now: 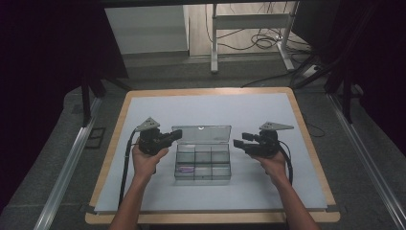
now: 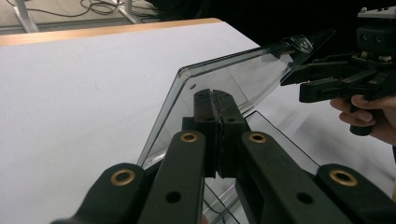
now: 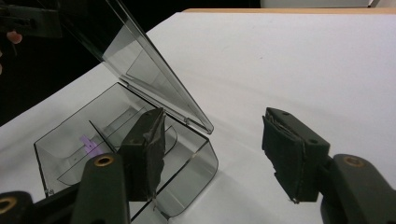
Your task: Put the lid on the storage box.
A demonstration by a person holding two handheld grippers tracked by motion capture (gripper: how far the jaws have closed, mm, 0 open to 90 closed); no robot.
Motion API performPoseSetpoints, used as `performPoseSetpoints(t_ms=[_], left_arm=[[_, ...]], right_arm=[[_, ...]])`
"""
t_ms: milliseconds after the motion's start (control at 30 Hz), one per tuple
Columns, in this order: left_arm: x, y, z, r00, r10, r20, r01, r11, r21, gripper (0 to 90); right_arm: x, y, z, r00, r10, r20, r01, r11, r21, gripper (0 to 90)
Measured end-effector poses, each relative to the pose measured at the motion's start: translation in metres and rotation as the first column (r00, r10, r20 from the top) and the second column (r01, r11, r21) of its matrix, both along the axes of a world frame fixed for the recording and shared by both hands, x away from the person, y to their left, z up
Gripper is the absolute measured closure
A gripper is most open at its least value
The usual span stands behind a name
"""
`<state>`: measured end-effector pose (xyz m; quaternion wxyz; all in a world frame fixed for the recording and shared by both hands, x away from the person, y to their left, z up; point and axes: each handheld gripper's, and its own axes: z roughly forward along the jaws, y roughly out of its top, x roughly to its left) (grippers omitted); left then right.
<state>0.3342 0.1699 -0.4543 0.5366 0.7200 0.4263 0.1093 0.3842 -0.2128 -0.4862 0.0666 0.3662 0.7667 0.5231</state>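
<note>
Clear compartment box (image 1: 202, 165) is parked mid-counter (image 1: 158, 103), lid (image 1: 201, 133) propped up. Left gripper (image 1: 176, 135) fingers are pressed together at the lid's left edge; right gripper (image 1: 238, 142) fingers are spread, nothing pinched.

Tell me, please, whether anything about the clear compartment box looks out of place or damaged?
Nothing stands out. The clear box sits square on the table, lid raised and intact, one small purple item in a compartment.

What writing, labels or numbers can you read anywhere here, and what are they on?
None can be read.
The clear box, its raised lid and both grippers carry no legible text.
The purple item in one compartment is too small to show any print.
</note>
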Motion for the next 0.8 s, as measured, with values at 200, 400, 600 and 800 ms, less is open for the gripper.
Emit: performPoseSetpoints(t_ms=[200,400,600,800], left_arm=[[-0.002,0.001,-0.001,1.0,-0.003,0.001,0.003,1.0,0.002,89.8],[-0.004,0.002,-0.002,1.0,-0.005,0.004,0.005,1.0,0.006,89.9],[-0.009,0.003,-0.004,1.0,-0.008,0.005,0.008,0.9999,0.007,90.0],[-0.014,0.002,-0.005,0.9999,-0.011,0.009,0.011,0.9999,0.008,89.9]], right_arm=[[0.0,-0.001,0.0,1.0,-0.002,0.001,0.002,1.0,-0.004,38.6],[0.0,-0.003,0.0,1.0,-0.008,-0.002,0.008,1.0,-0.004,38.5],[0.001,-0.007,-0.002,0.9998,-0.017,-0.012,0.017,1.0,-0.006,38.2],[0.001,-0.01,-0.002,0.9996,-0.026,-0.013,0.026,1.0,-0.007,38.2]])
